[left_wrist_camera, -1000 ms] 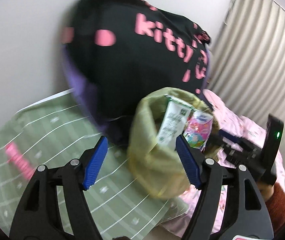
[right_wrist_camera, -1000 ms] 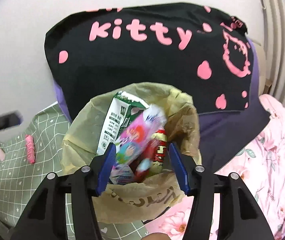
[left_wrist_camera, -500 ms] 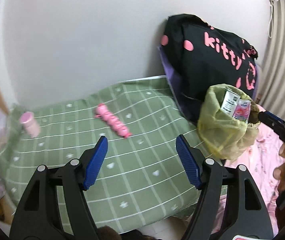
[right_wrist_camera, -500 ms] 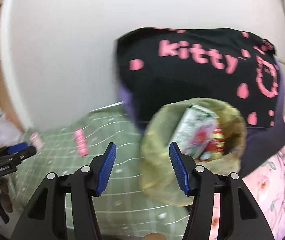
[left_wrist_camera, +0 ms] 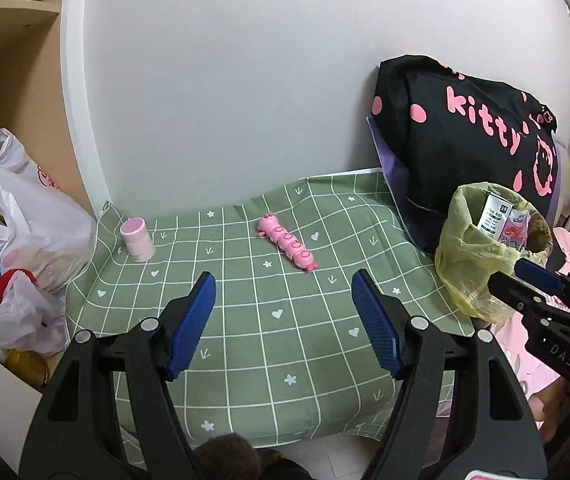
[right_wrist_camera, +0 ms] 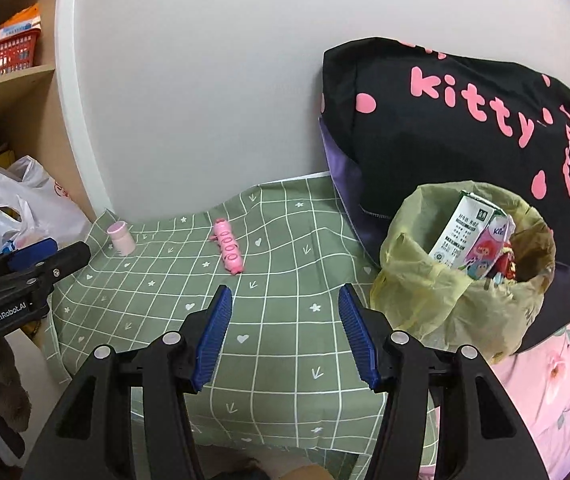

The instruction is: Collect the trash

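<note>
Trash bag (right_wrist_camera: 437,304) standing at the right edge of the green cloth (right_wrist_camera: 285,344), against the black pillow (right_wrist_camera: 465,128); carton (right_wrist_camera: 463,230) and wrappers poking from its mouth. Pink toy (left_wrist_camera: 287,246) and pink bottle (left_wrist_camera: 137,240) lying farther left on the cloth, well apart. Left gripper (left_wrist_camera: 283,322) and right gripper (right_wrist_camera: 283,334) both spread wide, empty, hovering over the cloth. White bags (left_wrist_camera: 17,232) piled at far left.

Green checked cloth (left_wrist_camera: 269,320) covering the surface, bearing pink caterpillar toy (left_wrist_camera: 287,246), pink capped bottle (left_wrist_camera: 137,239), yellow-lined trash bin (right_wrist_camera: 457,280) at right edge.
</note>
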